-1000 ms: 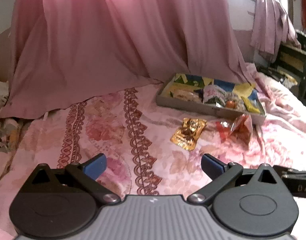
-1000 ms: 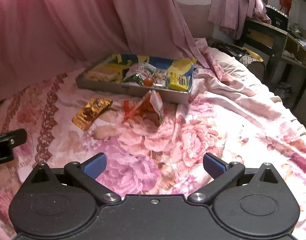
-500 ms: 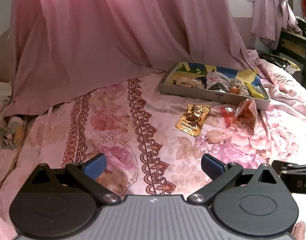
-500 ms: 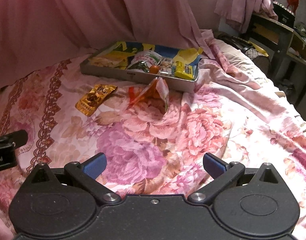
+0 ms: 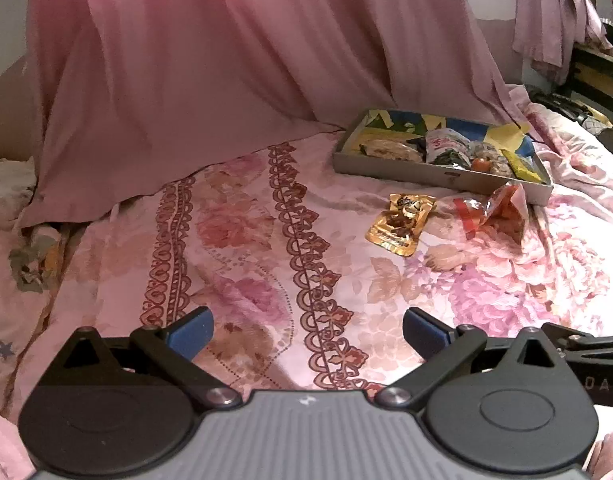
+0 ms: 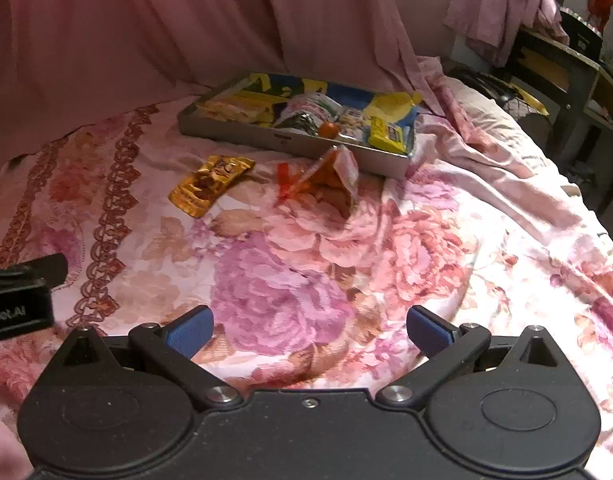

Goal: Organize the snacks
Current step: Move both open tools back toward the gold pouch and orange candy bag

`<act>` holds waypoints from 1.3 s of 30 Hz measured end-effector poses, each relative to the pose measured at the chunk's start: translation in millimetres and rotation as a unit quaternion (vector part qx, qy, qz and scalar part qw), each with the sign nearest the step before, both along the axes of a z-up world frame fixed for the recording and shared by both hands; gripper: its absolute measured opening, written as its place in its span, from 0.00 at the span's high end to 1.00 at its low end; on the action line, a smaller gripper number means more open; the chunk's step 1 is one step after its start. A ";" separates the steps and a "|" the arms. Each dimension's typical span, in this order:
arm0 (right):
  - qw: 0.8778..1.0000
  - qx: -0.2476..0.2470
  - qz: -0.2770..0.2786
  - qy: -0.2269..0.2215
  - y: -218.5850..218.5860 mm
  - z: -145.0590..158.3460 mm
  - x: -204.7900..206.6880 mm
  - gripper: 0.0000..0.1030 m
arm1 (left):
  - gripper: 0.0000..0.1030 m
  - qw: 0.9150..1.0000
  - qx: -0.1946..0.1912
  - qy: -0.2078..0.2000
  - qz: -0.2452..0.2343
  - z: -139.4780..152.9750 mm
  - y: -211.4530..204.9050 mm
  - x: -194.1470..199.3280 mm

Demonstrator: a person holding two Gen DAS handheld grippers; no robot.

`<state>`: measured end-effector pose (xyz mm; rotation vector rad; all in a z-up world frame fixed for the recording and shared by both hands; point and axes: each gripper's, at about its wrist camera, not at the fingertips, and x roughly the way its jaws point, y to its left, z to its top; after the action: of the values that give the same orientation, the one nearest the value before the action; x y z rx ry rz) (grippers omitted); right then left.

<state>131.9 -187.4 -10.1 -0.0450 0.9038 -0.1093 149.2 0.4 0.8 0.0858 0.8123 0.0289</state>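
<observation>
On the flowered bedspread (image 6: 426, 248), two snack packets lie loose just in front of the grey tray (image 6: 282, 138), which already holds several wrapped snacks. The golden packet (image 6: 208, 188) lies flat to the left; the orange-and-clear packet (image 6: 326, 178) stands crumpled, nearly touching the tray's front wall. Best, I'd judge, to come down on a packet's edge, since the soft bedding will give under pressure and the foil may slip. Both claws hang low over the bed, well short of the packets and pointing toward them. Left claw (image 5: 306, 334) is spread wide and empty; right claw (image 6: 308, 332) likewise, gaping with nothing between its blue pads (image 6: 190, 330).
</observation>
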 end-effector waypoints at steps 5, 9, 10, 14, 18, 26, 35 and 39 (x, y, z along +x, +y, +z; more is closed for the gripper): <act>1.000 -0.007 0.004 -0.002 5.4 1.4 0.5 0.01 | 0.00 1.000 0.003 0.001 0.015 2.9 7.0 -1.2; 1.000 -0.004 0.000 -0.004 7.0 2.8 0.0 0.01 | 0.00 1.000 -0.002 0.003 0.024 4.3 12.3 -1.8; 1.000 -0.005 0.001 -0.005 7.3 3.2 -0.4 0.01 | 0.00 1.000 -0.002 0.002 0.025 4.5 13.3 -2.4; 1.000 -0.006 0.006 -0.007 11.2 6.1 -2.8 0.01 | 0.00 1.000 -0.005 0.001 0.028 7.8 16.7 -4.4; 1.000 -0.005 0.012 -0.014 14.3 10.9 -5.6 0.01 | 0.00 1.000 -0.007 -0.005 0.026 13.1 20.3 -6.5; 1.000 0.000 0.006 0.005 7.0 4.8 -2.3 0.01 | 0.00 1.000 -0.003 0.002 0.006 11.3 22.4 -0.7; 1.000 0.008 -0.002 0.026 -3.0 -2.9 15.3 0.01 | 0.00 0.998 0.009 0.016 -0.054 8.4 9.9 26.2; 0.999 0.001 0.006 0.032 -5.4 -4.3 26.5 0.01 | 0.00 0.998 0.017 0.025 -0.063 2.3 6.2 40.4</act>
<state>158.4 -192.8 -14.5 -0.0530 0.9674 -0.0966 189.6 6.6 3.1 0.1708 0.8557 -0.0785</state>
